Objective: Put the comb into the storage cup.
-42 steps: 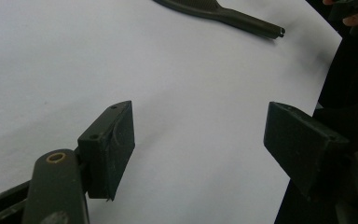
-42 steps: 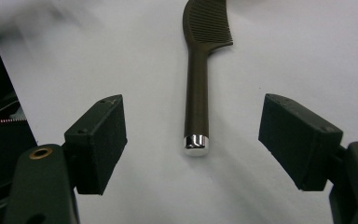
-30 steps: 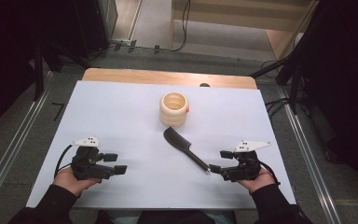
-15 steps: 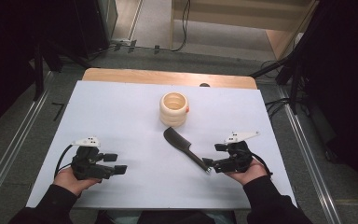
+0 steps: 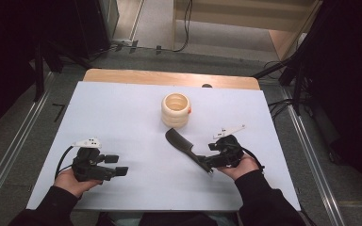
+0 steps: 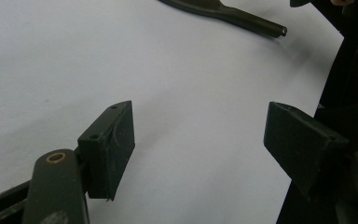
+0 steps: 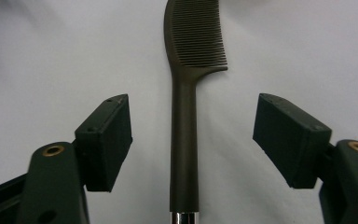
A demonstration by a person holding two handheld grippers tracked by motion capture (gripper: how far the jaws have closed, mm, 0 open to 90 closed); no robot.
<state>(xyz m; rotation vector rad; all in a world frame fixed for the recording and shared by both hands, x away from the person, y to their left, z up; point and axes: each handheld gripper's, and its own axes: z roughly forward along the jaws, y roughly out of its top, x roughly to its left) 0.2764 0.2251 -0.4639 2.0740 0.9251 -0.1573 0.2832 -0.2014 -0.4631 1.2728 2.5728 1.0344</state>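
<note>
A wide white table top (image 5: 136, 108) covers most of the high view, with a strip of light wood at its far edge. Near the middle, toward the far side, stands a cream ribbed round cup (image 5: 175, 109), upright and open at the top, with a small red mark on its right side. Just in front of the cup, but apart from it, lies a dark plastic comb with a long handle (image 5: 185, 149); it is flat on the table and placed diagonally, with the teeth end toward the cup and the handle end toward the person.

The left gripper (image 5: 113, 165) is held low over the near left part of the table, well apart from the comb. Its jaws are wide open and there is nothing between them.

The right gripper (image 7: 193, 140) is at the handle end of the comb. Its jaws are wide open, one on each side of the handle, and they do not touch it. The handle end carries a small silver tip (image 7: 184, 218).
</note>
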